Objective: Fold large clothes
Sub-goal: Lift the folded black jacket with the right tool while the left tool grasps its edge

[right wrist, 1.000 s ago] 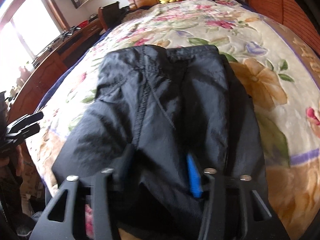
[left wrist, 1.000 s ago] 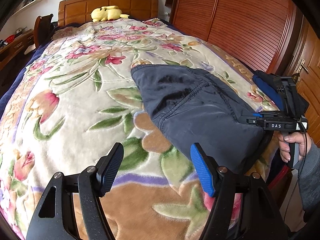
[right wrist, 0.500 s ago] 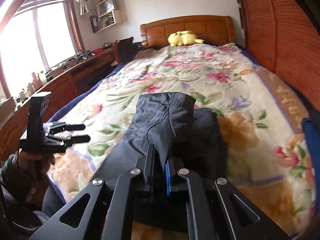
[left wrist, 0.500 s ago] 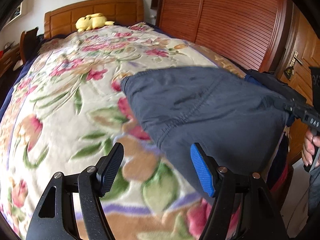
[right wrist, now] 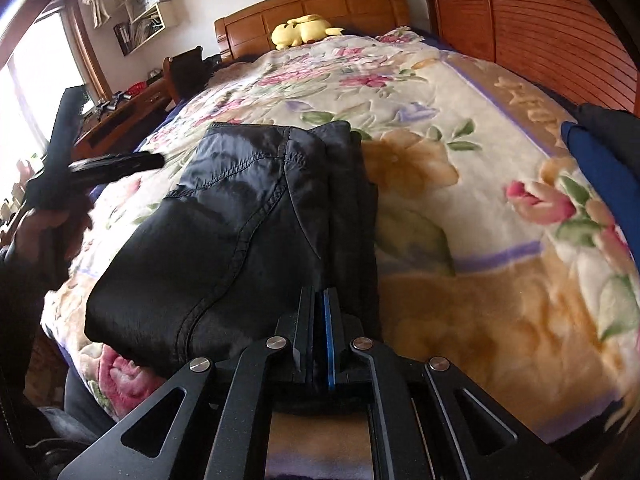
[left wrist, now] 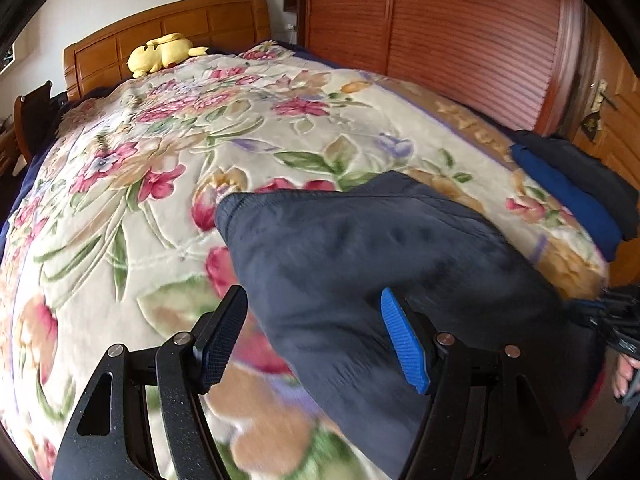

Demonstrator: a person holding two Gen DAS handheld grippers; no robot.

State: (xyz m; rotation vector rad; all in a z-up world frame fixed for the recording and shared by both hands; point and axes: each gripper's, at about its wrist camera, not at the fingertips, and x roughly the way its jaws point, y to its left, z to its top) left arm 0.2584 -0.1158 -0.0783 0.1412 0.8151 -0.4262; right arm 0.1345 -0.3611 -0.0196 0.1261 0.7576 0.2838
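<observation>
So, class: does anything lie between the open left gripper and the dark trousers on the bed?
Nothing visible does. The left gripper hangs open right over the near part of the dark trousers, which lie on the flowered blanket.

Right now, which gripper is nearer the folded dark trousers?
Right. The right gripper is shut at the trousers' near edge; the left gripper is open, off their left side.

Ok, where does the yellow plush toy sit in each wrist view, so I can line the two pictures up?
Left wrist: yellow plush toy upper left, against the wooden headboard.
Right wrist: yellow plush toy top centre, against the same headboard.
Shared landmark: the dark trousers on the floral blanket.
</observation>
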